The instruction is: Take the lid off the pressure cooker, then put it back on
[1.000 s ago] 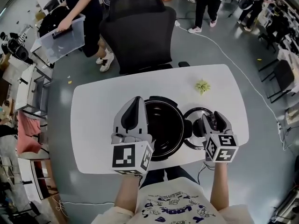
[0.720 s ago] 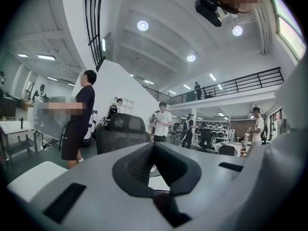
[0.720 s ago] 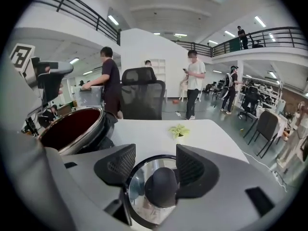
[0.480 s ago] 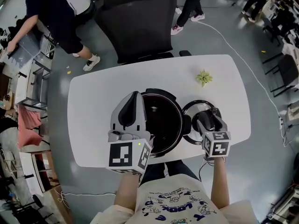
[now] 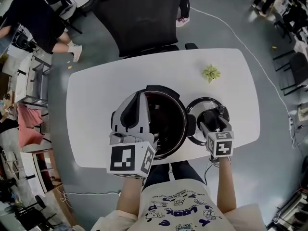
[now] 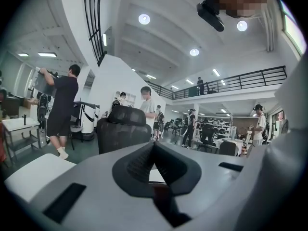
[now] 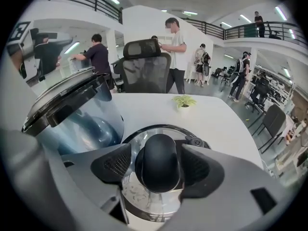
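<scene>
White table (image 5: 91,129) on a grey floor, and right at its middle stands the pressure cooker (image 5: 166,124), wide open, dark pot bare to the head view. Its lid (image 5: 194,108) lies flat on the table just right of the cooker, close against the cooker's side. The right gripper (image 5: 215,118) is tipped down over that lid, and its jaws have just been opening: they stand apart either side of the lid's black knob (image 7: 158,161), with the knob between them but the pads not squeezing it, so that claw is released. Over the cooker's left rim hangs the left gripper (image 5: 139,98), pointing roughly level away from the person, jaws clenched together on nothing. Farther right and beyond the cooker, a small green plant (image 5: 211,73) sits on the table. Behind the cooker, past the table's far edge, a black office chair (image 5: 139,18). Out to the far left of the cooker, a person in dark clothes (image 5: 29,18) bends over a bench.
</scene>
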Tool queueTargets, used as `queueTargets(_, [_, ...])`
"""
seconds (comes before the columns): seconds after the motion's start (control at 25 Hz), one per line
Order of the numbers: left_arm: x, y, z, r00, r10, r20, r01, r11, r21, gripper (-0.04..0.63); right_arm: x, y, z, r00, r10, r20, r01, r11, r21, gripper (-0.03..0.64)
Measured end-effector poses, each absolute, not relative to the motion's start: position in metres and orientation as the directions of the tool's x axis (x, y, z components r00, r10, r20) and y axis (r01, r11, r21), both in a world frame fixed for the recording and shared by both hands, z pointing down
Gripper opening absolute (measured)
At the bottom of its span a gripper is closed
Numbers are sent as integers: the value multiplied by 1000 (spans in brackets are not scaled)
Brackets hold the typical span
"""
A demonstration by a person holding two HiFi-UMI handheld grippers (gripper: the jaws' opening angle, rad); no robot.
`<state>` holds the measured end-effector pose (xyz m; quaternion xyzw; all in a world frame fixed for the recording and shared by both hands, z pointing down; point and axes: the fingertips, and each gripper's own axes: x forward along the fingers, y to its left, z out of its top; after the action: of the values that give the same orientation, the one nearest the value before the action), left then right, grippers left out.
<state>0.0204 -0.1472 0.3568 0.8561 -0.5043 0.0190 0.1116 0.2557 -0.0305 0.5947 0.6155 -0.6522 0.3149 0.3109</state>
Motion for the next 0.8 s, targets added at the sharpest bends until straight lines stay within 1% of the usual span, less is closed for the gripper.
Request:
queueTargets(0.32, [29,-149,370,487,-856,173,-871,-460,171,14,261,-34,615,-73,-565,822,-997,66,-43,334])
queueTargets(0.8, [33,-154,380,474,-858,196,-878,-444,178,14,262,-42,633,-94,-517,851,-994,91,-55,299])
